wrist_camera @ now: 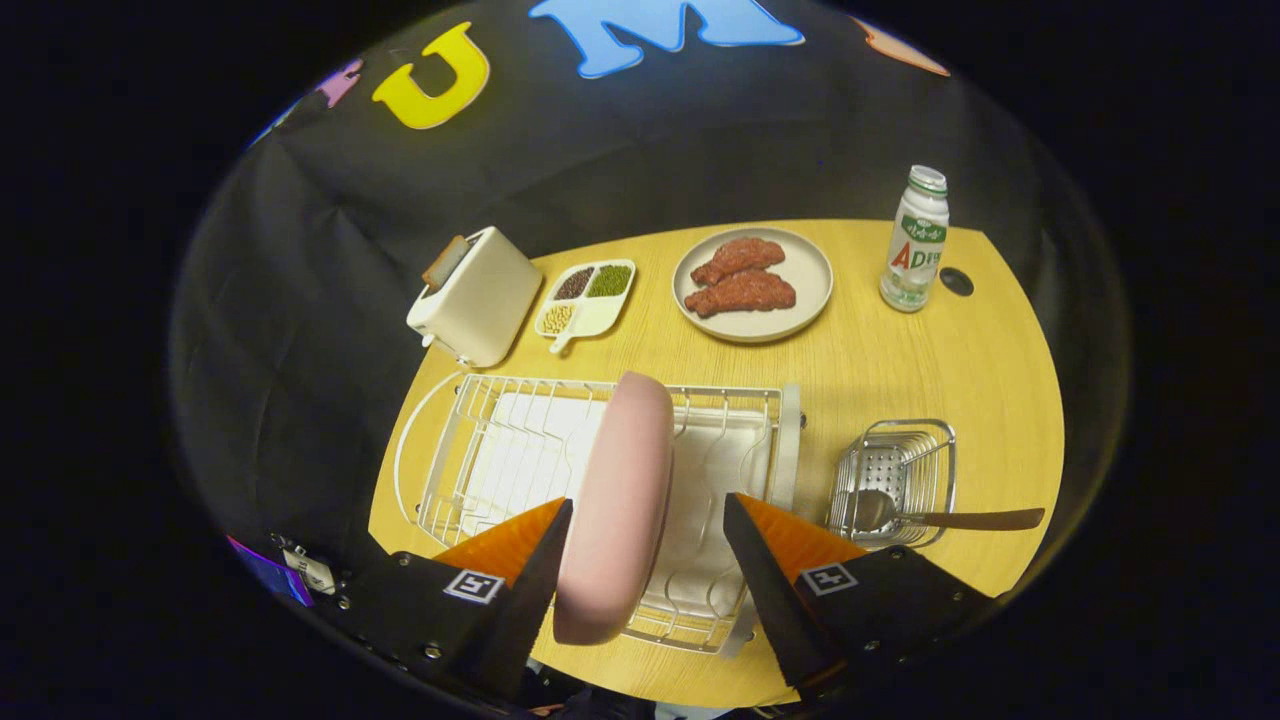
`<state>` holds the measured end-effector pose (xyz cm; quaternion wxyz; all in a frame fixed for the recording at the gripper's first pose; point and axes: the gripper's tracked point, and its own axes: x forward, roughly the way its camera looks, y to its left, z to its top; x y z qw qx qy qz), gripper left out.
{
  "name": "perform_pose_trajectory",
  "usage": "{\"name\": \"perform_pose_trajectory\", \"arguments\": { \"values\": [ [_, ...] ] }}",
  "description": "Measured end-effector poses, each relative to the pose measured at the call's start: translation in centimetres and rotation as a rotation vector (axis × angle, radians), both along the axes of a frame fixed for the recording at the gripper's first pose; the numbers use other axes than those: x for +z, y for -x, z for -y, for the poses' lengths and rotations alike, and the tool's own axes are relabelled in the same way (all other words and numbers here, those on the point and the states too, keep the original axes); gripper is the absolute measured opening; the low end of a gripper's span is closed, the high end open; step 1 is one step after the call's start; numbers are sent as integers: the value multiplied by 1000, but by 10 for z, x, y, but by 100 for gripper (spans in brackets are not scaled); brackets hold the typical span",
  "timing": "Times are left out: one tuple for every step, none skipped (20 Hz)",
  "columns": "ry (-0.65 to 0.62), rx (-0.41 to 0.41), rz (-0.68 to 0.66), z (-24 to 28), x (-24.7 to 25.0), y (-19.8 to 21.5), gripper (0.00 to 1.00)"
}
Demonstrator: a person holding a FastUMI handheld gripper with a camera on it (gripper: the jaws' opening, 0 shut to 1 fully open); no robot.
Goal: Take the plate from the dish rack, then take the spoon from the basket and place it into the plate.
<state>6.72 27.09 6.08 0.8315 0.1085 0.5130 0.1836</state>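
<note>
A pink plate (615,500) stands on edge in the white wire dish rack (480,450) on the yellow table. My gripper (648,502) is open around the plate's near rim: the left finger lies close against the plate's left side, and the right finger stands off with a gap. To the right of the rack sits a small metal basket (905,470). A spoon (940,517) lies in it, its bowl inside and its brown handle sticking out over the right rim.
Beyond the rack stand a white toaster (475,295), a divided dish of beans (588,295), a beige plate with meat pieces (752,283) and a drink bottle (915,240). The table's front edge runs just below my fingers.
</note>
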Motion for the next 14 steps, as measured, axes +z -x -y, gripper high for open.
{"name": "perform_pose_trajectory", "arguments": {
  "values": [
    [1, -1, -31, -2, -3, -1, 92],
    [6, 3, -53, -4, -6, -3, 92],
    [16, 11, -67, -6, -8, -5, 92],
    [32, 23, -75, -7, -10, -8, 92],
    [47, 32, -80, -7, -13, -9, 92],
    [54, 36, -99, -11, -15, -9, 91],
    [54, 39, -117, -13, -15, -7, 86],
    [74, 43, -136, -13, -20, -7, 80],
    [78, 39, -144, -15, -23, -7, 75],
    [101, 38, -153, -13, -24, -7, 66],
    [108, 56, -165, -15, -28, -5, 46],
    [163, 50, -164, -7, -33, -15, 46],
    [202, 41, -170, -1, -38, -7, 42],
    [219, 40, -174, 3, -31, -5, 38]
  ]
}}
